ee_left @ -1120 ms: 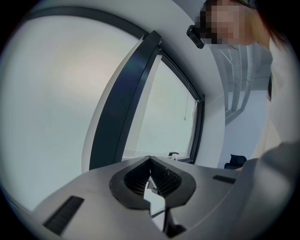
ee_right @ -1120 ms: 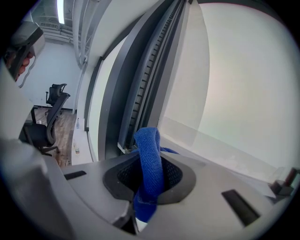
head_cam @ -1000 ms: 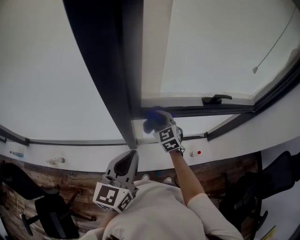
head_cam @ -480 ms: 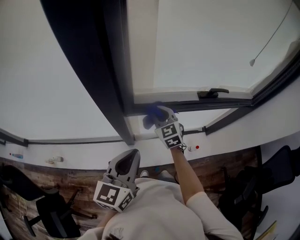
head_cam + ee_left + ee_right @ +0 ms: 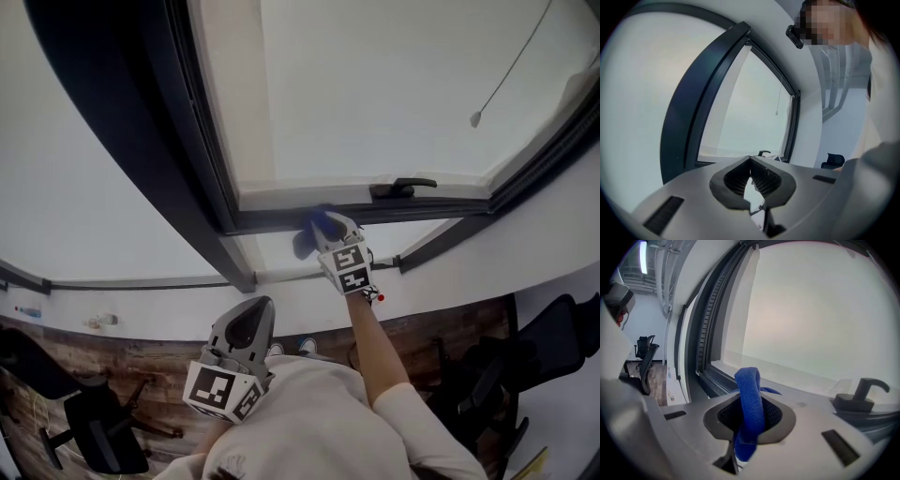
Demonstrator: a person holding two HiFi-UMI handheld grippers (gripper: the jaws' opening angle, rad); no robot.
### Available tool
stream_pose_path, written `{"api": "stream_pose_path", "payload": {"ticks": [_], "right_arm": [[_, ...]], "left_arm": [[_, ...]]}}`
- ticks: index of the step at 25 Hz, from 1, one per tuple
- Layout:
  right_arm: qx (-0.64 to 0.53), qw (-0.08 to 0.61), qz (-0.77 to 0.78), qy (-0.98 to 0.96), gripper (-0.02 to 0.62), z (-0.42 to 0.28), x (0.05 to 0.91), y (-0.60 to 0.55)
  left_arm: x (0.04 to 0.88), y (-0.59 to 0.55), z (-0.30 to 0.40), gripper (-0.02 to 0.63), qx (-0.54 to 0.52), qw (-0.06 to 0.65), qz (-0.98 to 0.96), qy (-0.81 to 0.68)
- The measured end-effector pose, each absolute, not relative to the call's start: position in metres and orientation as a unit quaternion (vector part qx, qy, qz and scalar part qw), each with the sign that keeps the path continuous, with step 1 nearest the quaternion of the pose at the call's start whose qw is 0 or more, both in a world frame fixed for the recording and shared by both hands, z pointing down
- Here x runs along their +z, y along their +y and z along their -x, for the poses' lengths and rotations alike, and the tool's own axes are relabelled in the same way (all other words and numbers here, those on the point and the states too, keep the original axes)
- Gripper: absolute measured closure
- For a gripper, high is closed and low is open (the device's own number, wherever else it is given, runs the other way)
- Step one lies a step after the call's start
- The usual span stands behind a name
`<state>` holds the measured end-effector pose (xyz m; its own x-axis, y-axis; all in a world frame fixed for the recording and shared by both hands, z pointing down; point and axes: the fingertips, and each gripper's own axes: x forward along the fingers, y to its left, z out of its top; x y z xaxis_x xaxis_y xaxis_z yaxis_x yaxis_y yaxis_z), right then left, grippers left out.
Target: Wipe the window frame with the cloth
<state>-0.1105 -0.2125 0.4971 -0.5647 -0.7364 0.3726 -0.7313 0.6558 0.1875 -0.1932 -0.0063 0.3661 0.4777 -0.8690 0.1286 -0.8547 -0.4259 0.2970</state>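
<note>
My right gripper (image 5: pixel 328 228) reaches up to the dark bottom rail of the window frame (image 5: pixel 267 218) and is shut on a blue cloth (image 5: pixel 316 225). The cloth lies against the rail, left of the black window handle (image 5: pixel 401 188). In the right gripper view the cloth (image 5: pixel 749 404) stands folded between the jaws, with the frame (image 5: pixel 711 375) to the left and the handle (image 5: pixel 859 395) at the right. My left gripper (image 5: pixel 250 321) hangs low near my chest, apart from the window. Its jaws (image 5: pixel 751 176) are shut with nothing between them.
A blind cord with a small weight (image 5: pixel 476 119) hangs in front of the pane at the upper right. A white ledge (image 5: pixel 141 303) runs below the window. Black office chairs (image 5: pixel 98 433) (image 5: pixel 548 342) stand on the wooden floor at both sides.
My right gripper has slid the cloth rightward along the bottom rail, closer to the handle. The head view has swung left. The left gripper has stayed put.
</note>
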Motion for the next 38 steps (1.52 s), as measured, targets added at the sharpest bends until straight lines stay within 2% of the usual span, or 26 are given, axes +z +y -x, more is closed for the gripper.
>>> {"api": "stream_pose_path", "payload": {"ticks": [14, 24, 38], "right_arm": [[0.003, 0.195, -0.409, -0.891, 0.537, 0.062, 0.494, -0.222], [0.022, 0.174, -0.447, -0.877, 0.537, 0.016, 0.493, -0.232], [0.026, 0.172, -0.468, -0.866, 0.537, -0.011, 0.493, -0.237]], "left_arm": [[0.368, -0.013, 0.133, 0.597, -0.027, 0.151, -0.842, -0.517], [0.373, -0.016, 0.12, 0.597, -0.025, 0.159, -0.842, -0.515], [0.375, -0.019, 0.115, 0.597, -0.024, 0.163, -0.842, -0.514]]}}
